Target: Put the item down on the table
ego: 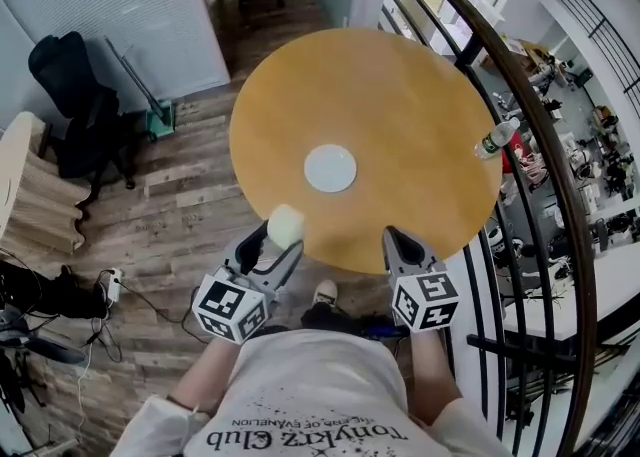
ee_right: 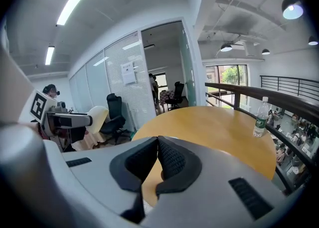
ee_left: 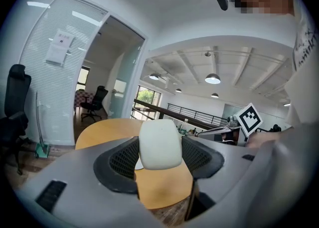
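My left gripper [ego: 280, 240] is shut on a pale cream, rounded block [ego: 285, 226], held at the near left edge of the round wooden table [ego: 400, 105]. In the left gripper view the block [ee_left: 159, 144] sits squeezed between the two dark pads [ee_left: 202, 158], above the table edge. My right gripper [ego: 396, 242] is shut with nothing in it, its tips over the table's near edge; in the right gripper view the jaws [ee_right: 157, 159] meet tip to tip. A white round disc [ego: 330, 168] lies near the table's middle.
A plastic water bottle [ego: 496, 139] stands at the table's right edge by the black railing [ego: 555, 175]. Black office chairs [ego: 70, 95] stand left on the wood floor, and cables [ego: 110, 290] lie there. The person's shoe [ego: 325, 292] shows below the table edge.
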The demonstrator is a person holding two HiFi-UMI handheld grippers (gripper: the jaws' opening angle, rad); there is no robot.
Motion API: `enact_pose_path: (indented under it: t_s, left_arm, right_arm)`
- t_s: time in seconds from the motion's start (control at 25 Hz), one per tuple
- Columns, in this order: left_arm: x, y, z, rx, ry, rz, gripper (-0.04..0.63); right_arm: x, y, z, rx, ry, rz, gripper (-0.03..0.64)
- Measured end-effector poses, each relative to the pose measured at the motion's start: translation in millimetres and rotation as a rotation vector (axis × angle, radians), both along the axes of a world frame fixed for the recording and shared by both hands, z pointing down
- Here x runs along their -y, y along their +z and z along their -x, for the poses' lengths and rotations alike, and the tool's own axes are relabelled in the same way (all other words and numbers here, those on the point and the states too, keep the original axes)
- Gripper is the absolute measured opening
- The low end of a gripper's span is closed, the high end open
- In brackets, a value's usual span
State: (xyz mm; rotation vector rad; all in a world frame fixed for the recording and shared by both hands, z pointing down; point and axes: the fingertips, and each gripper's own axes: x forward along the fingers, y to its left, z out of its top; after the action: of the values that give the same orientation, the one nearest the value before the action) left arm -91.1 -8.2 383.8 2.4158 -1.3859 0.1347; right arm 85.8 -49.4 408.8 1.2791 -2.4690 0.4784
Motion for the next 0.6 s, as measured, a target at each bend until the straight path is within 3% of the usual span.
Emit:
enact_pose_path:
  t_s: [0.6]
  left_arm:
    - [53.5,5.5,-14.3,0.025,-0.001,0.041,0.282]
  right_arm:
    - [43.0,13.1,-15.6,0.018,0.004,0.050,0.025]
